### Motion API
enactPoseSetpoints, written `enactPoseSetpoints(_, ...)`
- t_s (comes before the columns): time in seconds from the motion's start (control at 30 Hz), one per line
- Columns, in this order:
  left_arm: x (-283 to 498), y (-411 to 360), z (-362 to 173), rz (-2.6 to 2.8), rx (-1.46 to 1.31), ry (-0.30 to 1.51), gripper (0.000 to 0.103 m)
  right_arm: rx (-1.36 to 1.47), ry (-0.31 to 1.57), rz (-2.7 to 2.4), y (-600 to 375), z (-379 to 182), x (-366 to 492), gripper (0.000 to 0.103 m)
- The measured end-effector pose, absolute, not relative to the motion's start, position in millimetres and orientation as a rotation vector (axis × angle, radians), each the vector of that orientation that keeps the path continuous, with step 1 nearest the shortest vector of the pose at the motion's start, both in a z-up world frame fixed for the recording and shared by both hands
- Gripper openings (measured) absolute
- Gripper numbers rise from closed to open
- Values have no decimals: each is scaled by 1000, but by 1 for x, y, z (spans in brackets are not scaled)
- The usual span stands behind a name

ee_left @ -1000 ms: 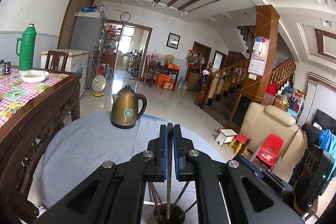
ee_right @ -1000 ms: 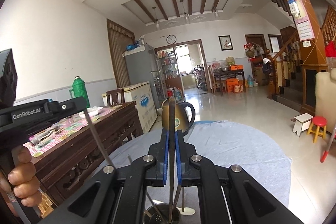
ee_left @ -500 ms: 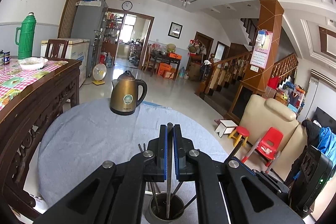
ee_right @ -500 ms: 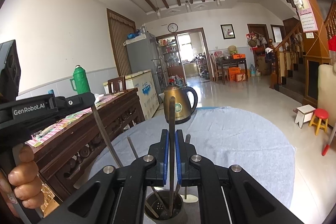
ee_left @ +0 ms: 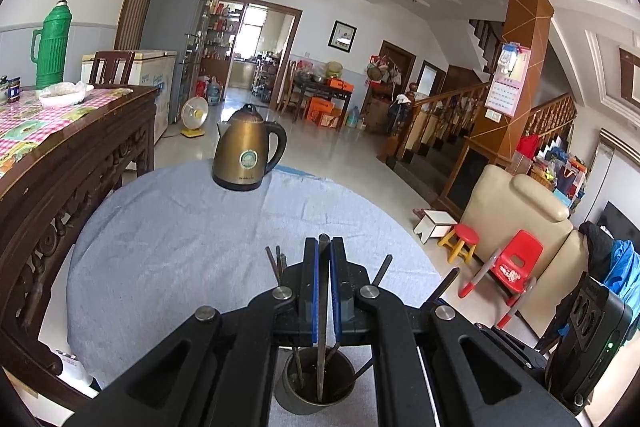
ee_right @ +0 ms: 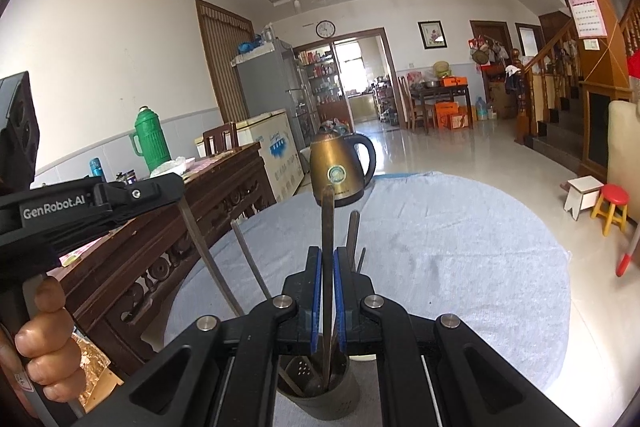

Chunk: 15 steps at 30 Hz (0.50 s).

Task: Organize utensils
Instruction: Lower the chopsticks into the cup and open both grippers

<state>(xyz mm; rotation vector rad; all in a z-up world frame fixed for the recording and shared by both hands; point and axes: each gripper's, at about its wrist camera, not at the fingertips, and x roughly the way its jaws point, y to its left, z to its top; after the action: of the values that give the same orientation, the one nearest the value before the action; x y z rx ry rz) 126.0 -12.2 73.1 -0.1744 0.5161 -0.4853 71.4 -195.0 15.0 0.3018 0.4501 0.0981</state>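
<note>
A grey metal cylindrical utensil cup [ee_left: 316, 387] stands on the near edge of a round table covered with a pale blue-grey cloth [ee_left: 200, 227], several dark slender metal utensil handles [ee_left: 276, 263] leaning out of it. The left gripper [ee_left: 323, 255] has its blue-padded jaws pinched on a thin dark flat utensil [ee_left: 321, 347] whose lower end reaches down inside the cup. The right gripper [ee_right: 328, 263] is likewise clamped on a second dark, rust-toned flat utensil [ee_right: 328, 227], upright, its lower end also in the cup [ee_right: 320, 399]. A person's left hand [ee_right: 44, 347] grips the left tool's handle. Further back on the cloth sits a bronze electric kettle with a black handle [ee_left: 248, 155]; a dark carved wooden table [ee_left: 60, 167] stands beside it.
</note>
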Motion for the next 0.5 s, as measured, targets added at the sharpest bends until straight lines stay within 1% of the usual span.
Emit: enactPoseSetpoints(0.5,136,-9,53,-466,-175,600,5,337,520,102,-197,-2,82,8)
